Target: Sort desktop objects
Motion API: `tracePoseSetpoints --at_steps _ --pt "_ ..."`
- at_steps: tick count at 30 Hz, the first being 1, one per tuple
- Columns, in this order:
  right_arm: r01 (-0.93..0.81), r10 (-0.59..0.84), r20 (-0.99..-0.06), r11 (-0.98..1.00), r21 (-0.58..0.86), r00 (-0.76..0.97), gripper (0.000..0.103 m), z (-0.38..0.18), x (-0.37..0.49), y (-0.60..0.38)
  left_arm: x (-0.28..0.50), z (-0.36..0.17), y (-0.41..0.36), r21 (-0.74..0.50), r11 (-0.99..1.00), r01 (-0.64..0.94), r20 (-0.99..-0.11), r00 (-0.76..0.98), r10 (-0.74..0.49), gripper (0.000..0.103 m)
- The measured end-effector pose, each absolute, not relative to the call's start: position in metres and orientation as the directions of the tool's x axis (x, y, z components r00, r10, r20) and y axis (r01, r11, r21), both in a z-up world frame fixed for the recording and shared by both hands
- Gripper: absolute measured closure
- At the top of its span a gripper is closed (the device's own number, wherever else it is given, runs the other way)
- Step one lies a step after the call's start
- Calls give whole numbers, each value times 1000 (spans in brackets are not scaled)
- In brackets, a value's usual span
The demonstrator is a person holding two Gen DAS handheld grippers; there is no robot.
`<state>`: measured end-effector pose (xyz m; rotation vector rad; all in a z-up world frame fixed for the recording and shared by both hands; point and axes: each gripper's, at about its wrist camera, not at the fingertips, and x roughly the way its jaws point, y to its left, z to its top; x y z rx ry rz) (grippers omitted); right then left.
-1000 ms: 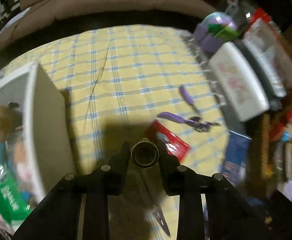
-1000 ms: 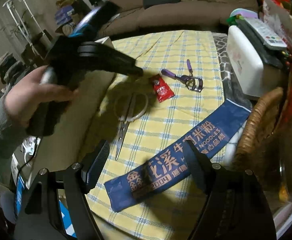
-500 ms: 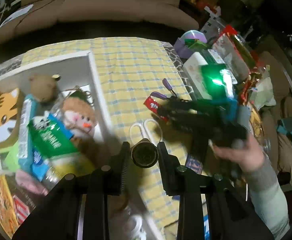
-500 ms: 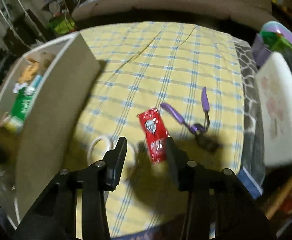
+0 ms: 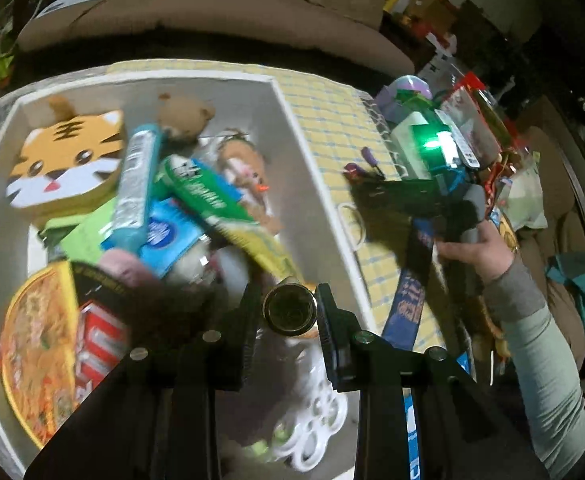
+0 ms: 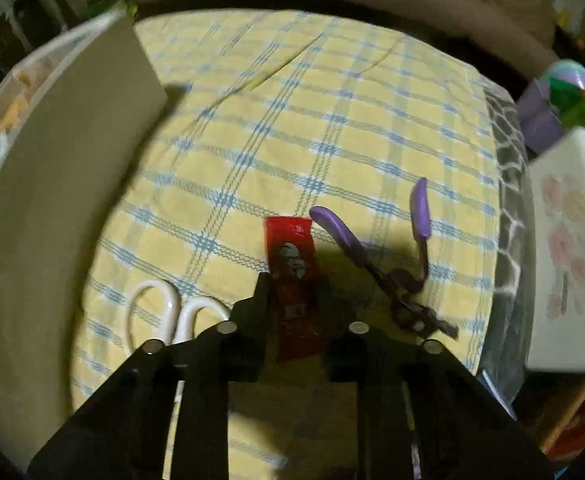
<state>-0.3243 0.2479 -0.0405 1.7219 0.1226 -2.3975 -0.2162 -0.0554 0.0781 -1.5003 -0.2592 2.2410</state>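
The red sachet (image 6: 292,280) lies flat on the checked cloth (image 6: 292,120), its near end between the right gripper's (image 6: 294,292) open jaws. It looks light, thin and crinkly, probably slippery; pinch across its width at mid-length. The scissors (image 6: 164,312) lie just left, the purple curler (image 6: 376,264) right. The left gripper (image 5: 290,308) clamps a small cylinder (image 5: 290,310) over the full box (image 5: 292,120).
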Motion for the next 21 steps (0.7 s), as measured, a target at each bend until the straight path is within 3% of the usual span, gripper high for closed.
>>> tracePoseSetpoints --at_steps 6,10,16,21 --pt "174 -240 -909 -966 190 -342 89 -3 -291 268 -191 74 -92 -382 -902 -200 -844 -323 429 75" --pt "255 -331 -868 -935 248 -370 89 43 -250 252 -173 66 -112 -368 -913 -174 -860 -309 406 75" --pt "401 -501 -801 -841 362 -328 89 105 -195 178 -132 68 -133 -391 -905 -166 -851 -308 424 78" --pt "499 -530 -804 -791 354 -270 89 116 -160 95 -107 69 -151 -414 -899 -145 -839 -322 438 78"
